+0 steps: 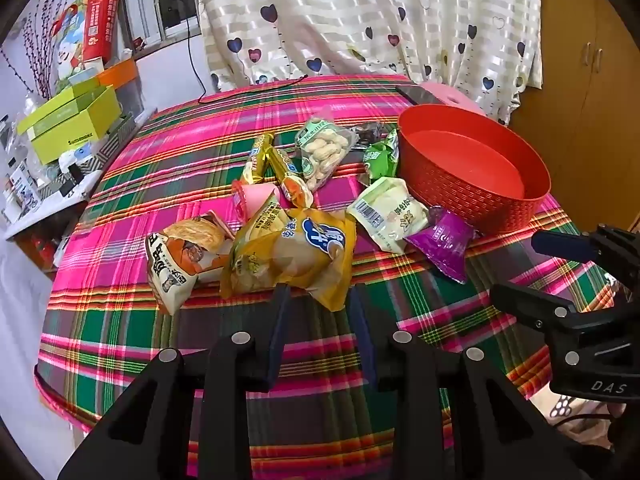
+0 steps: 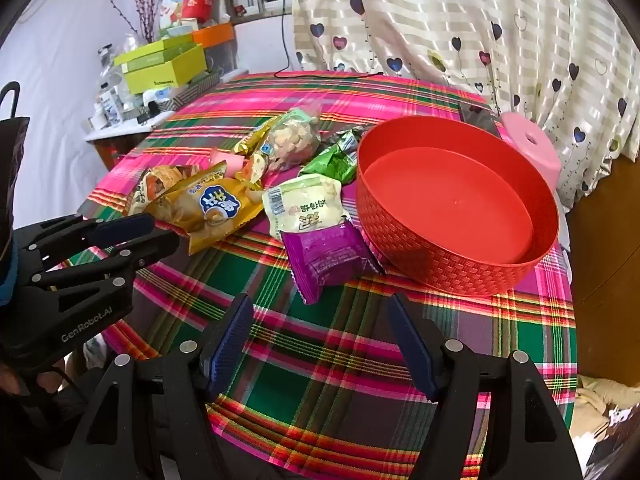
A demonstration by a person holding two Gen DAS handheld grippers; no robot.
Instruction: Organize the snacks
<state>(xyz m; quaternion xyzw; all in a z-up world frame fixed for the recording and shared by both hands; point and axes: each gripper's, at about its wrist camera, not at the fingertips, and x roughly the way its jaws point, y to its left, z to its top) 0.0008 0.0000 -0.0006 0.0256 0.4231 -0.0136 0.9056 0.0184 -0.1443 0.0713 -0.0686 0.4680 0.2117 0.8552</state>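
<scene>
Left wrist view: the left gripper (image 1: pixel 318 294) points steeply down at a round table (image 1: pixel 248 344) covered in a pink, green and red plaid cloth. Its two dark blue fingers (image 1: pixel 280 320) stand a narrow gap apart, holding nothing; their tips sit just at the near corner of a crinkled yellow snack bag with a blue oval logo (image 1: pixel 296 252), and contact cannot be told. Behind that bag lies a heap of small wrapped snacks (image 1: pixel 320 152), and to the right an empty round red plastic basket with a woven-pattern wall (image 1: pixel 472 172). The right gripper (image 1: pixel 560 276) enters from the right edge. Right wrist view: the right gripper (image 2: pixel 320 308) also tilts steeply down, its blue ribbed fingers (image 2: pixel 230 332) spread wide over bare cloth, touching nothing. Just beyond them lies a purple foil snack packet (image 2: pixel 324 256), resting beside the red basket (image 2: pixel 456 256). A pale green snack pouch (image 2: pixel 304 204) lies behind it. The left gripper (image 2: pixel 156 232) reaches in from the left toward the yellow bag (image 2: pixel 208 208).
</scene>
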